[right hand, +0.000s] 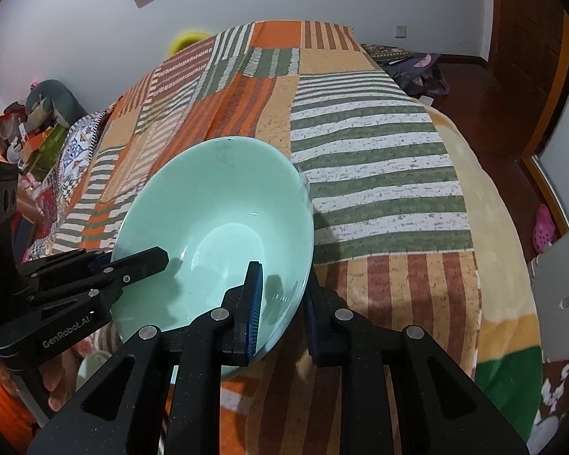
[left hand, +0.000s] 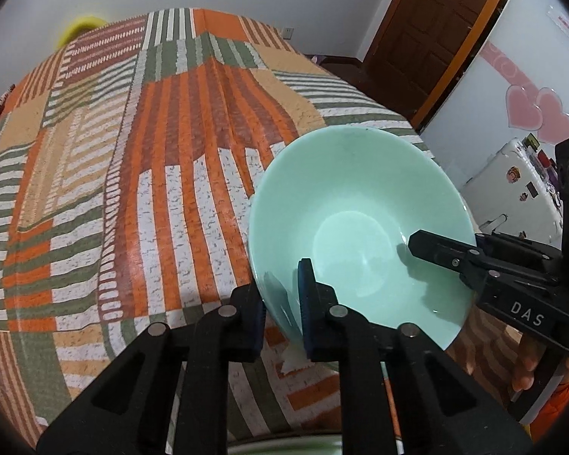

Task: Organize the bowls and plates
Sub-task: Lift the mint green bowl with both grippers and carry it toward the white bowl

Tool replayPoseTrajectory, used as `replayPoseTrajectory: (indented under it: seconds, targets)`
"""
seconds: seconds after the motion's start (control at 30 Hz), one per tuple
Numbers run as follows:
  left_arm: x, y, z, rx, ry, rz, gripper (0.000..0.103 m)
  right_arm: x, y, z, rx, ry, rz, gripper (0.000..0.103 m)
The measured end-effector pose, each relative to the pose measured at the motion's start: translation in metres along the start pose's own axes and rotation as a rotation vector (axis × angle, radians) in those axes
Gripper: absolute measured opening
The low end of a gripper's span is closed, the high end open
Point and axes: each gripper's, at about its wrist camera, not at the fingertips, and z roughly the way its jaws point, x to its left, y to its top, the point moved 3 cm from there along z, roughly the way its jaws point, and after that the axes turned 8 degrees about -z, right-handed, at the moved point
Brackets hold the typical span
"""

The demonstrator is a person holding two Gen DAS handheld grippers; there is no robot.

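A mint-green bowl (left hand: 360,204) hangs tilted over the striped tablecloth (left hand: 151,189), gripped on two sides. My left gripper (left hand: 281,313) is shut on its near rim, one blue pad inside and one outside. In the same view my right gripper (left hand: 455,244) clamps the rim from the right. In the right wrist view the bowl (right hand: 223,204) fills the centre-left. There my right gripper (right hand: 282,305) pinches its right rim, while my left gripper (right hand: 129,259) holds its left rim.
A pale green dish (right hand: 91,366) lies low at the left, under the held bowl. A yellow object (left hand: 81,24) shows past the table's far end. A wooden door (left hand: 428,38) and a white fridge (left hand: 519,189) stand to the right.
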Motion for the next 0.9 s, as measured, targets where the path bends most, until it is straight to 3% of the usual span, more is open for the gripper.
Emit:
replayPoseTrajectory:
  seconds: [0.4, 0.9]
  targets:
    - [-0.014, -0.014, -0.074, -0.088, 0.029, 0.02, 0.015, 0.027, 0.0, -0.052, -0.078, 0.023, -0.021, 0.018]
    - [0.009, -0.072, -0.179, -0.174, 0.102, -0.037, 0.015, 0.095, -0.015, -0.092, -0.134, 0.093, -0.085, 0.018]
